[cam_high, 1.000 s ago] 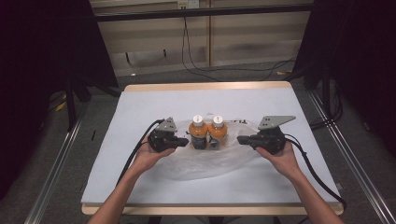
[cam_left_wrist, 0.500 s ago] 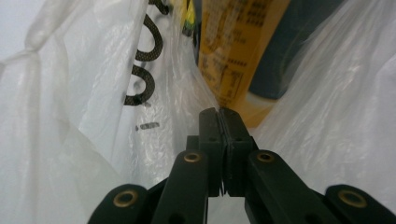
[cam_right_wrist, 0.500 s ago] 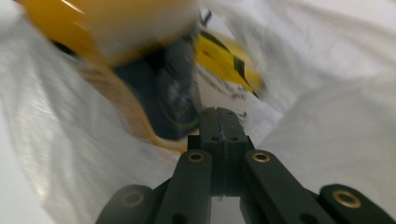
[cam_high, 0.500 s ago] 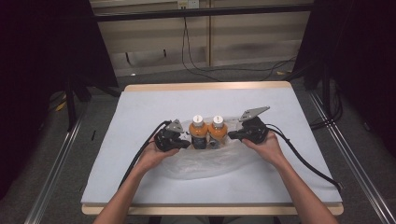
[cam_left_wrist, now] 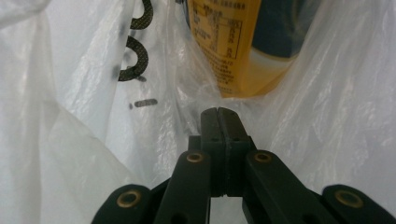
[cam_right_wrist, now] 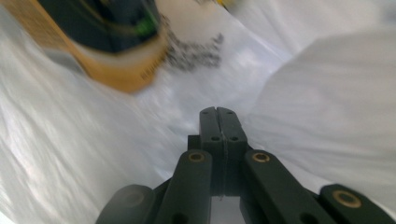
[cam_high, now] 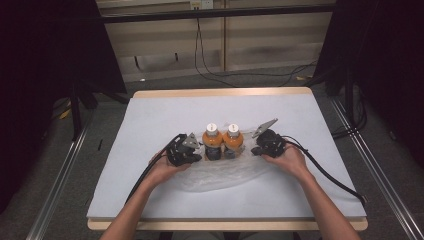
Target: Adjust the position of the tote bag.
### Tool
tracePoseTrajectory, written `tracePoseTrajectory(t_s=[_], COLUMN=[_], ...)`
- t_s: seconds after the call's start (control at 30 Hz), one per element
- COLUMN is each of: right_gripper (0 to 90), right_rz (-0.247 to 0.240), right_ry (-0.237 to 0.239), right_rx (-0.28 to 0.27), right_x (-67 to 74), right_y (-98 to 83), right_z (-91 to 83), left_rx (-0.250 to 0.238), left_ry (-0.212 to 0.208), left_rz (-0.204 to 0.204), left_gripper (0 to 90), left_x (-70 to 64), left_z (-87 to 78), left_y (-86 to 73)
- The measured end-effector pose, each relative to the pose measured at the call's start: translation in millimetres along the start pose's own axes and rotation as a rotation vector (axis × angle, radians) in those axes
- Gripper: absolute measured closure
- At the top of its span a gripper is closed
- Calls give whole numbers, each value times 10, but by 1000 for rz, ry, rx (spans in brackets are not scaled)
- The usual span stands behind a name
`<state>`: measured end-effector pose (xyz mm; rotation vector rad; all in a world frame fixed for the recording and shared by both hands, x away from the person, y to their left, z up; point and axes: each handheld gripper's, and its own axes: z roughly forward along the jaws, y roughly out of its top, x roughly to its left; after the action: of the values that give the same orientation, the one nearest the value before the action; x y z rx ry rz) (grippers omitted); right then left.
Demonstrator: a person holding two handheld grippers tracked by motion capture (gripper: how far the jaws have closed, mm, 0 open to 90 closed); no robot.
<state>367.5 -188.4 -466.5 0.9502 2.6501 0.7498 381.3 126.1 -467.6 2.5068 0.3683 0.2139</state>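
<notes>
Two orange juice bottles with white caps, one [cam_high: 212,140] beside the other [cam_high: 233,139], stand on a crumpled clear plastic bag [cam_high: 225,172] in the middle of the white table [cam_high: 150,115]. My left gripper [cam_high: 200,150] lies against the left bottle's base. In the left gripper view its jaws [cam_left_wrist: 218,111] are shut, the bag's film [cam_left_wrist: 84,140] creasing in to their tips, with the orange bottle [cam_left_wrist: 243,51] just beyond. My right gripper [cam_high: 253,149] sits close to the right bottle. Its jaws [cam_right_wrist: 217,110] are shut on nothing, over the blurred film with a bottle [cam_right_wrist: 112,56] at upper left.
A cable trails from each gripper toward the table's front edge. Black stands and loose cables [cam_high: 210,65] sit on the floor beyond the far edge. Metal rails [cam_high: 60,180] run along both sides of the table.
My right gripper has moved left and down, from out at the right to the right bottle's side. The left gripper has stayed by the left bottle.
</notes>
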Motion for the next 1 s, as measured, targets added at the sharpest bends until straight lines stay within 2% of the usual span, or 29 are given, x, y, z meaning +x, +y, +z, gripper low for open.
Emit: tracePoseTrajectory(t_s=[0.07, 0.1, 0.2, 0.23, 0.3, 0.43, 0.57, 0.67, 0.77, 0.8, 0.87, 0.93, 1.0], right_gripper=[900, 900, 900, 900, 900, 900, 900, 900, 900, 900, 900, 900, 900], right_rz=[-30, -45, -42, -51, -98, -77, -64, -44, -47, -53, -42, -30, -14], right_ry=[-24, -28, -61, -78, -142, -138, -136, -121, -127, -127, -123, -109, -100], right_rx=[19, 25, 42, 55, 113, 123, 192, 189, 205, 214, 218, 200, 208], right_x=[-24, -41, -66, -70, -81, -114, -210, -265, -286, -311, -323, -360, -364], right_y=[-19, -29, -69, -74, -95, -133, -222, -285, -331, -370, -391, -451, -496], right_z=[-25, -33, -66, -73, -105, -135, -225, -267, -303, -332, -345, -382, -418], left_rx=[6, 12, 31, 35, 38, 59, 77, 79, 97, 99, 101, 100, 90], left_ry=[-3, 11, 53, 34, 54, 65, 69, 71, 82, 93, 89, 88, 92], left_rz=[-1, 2, 7, -2, -3, 12, 25, 24, 30, 28, 26, 20, -4], left_gripper=[900, 900, 900, 900, 900, 900, 900, 900, 900, 900, 900, 900, 900], left_x=[16, 25, 59, 90, 107, 100, 99, 103, 104, 117, 136, 152, 172], left_z=[-9, -17, -47, -67, -88, -112, -143, -155, -176, -190, -205, -222, -241], left_y=[-9, -17, -52, -74, -110, -122, -146, -158, -173, -199, -220, -248, -290])
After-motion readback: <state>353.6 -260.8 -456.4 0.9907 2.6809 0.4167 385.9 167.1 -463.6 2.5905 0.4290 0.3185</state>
